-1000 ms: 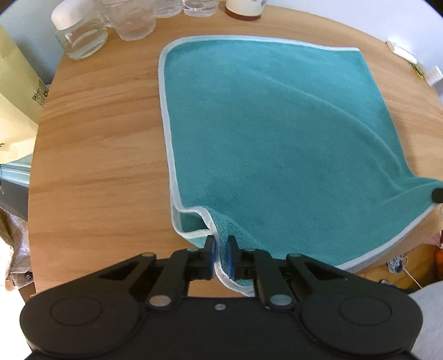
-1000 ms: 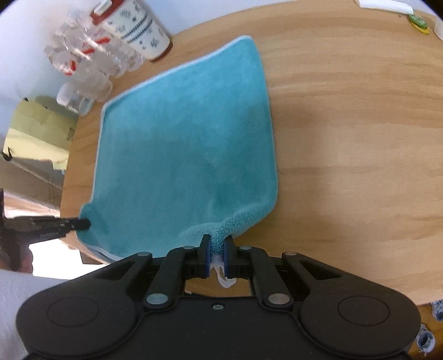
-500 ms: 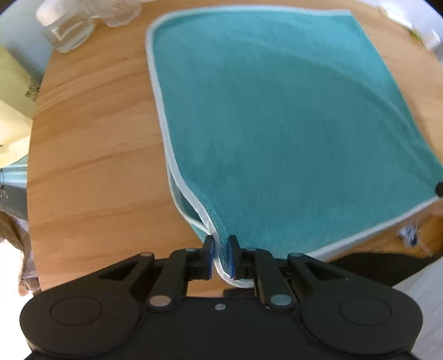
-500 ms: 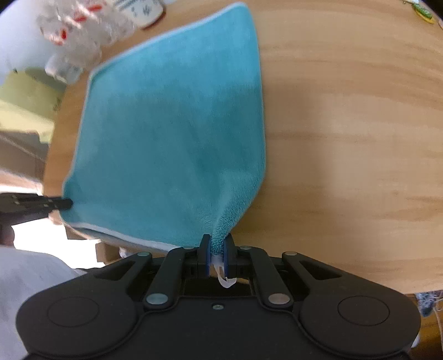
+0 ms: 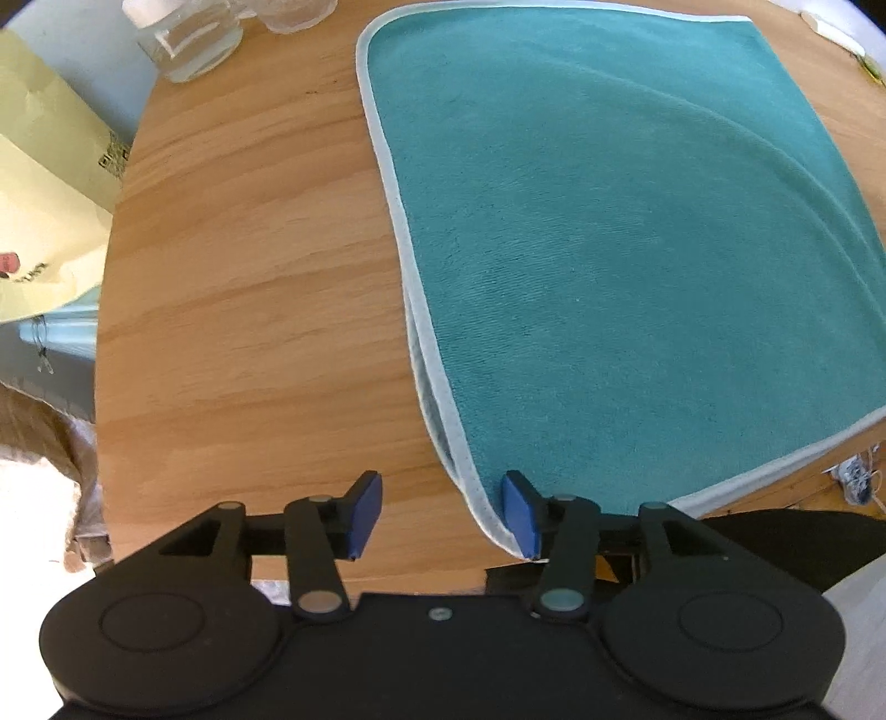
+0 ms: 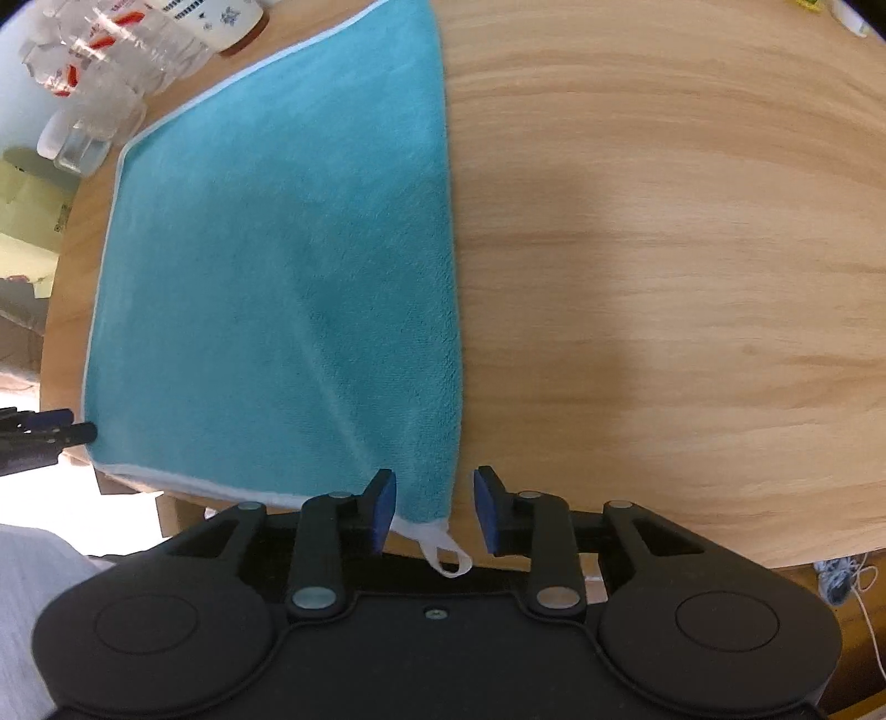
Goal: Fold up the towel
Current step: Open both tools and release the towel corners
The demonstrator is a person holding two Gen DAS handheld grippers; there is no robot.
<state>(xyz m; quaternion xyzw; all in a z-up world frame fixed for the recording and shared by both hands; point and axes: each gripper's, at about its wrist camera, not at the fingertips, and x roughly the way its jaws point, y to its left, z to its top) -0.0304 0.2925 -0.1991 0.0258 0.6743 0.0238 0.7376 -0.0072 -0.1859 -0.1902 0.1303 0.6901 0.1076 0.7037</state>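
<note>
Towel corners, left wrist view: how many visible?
2: the towel's far-left corner near the jars, near-left corner beside the open left gripper. Right-side corners lie outside the frame.

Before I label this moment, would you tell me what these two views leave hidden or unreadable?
- Towel: its right edge is cut off by the left wrist frame.
- Towel's lower layer: covered by the top layer in both views.
- Jars: blurred and cropped at the right wrist view's corner; contents unreadable.
- Yellow bag: print too small.

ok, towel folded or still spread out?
Folded once: the towel lies flat on the table, two white-trimmed layers stacked along its left edge. Both tongs open.
</note>
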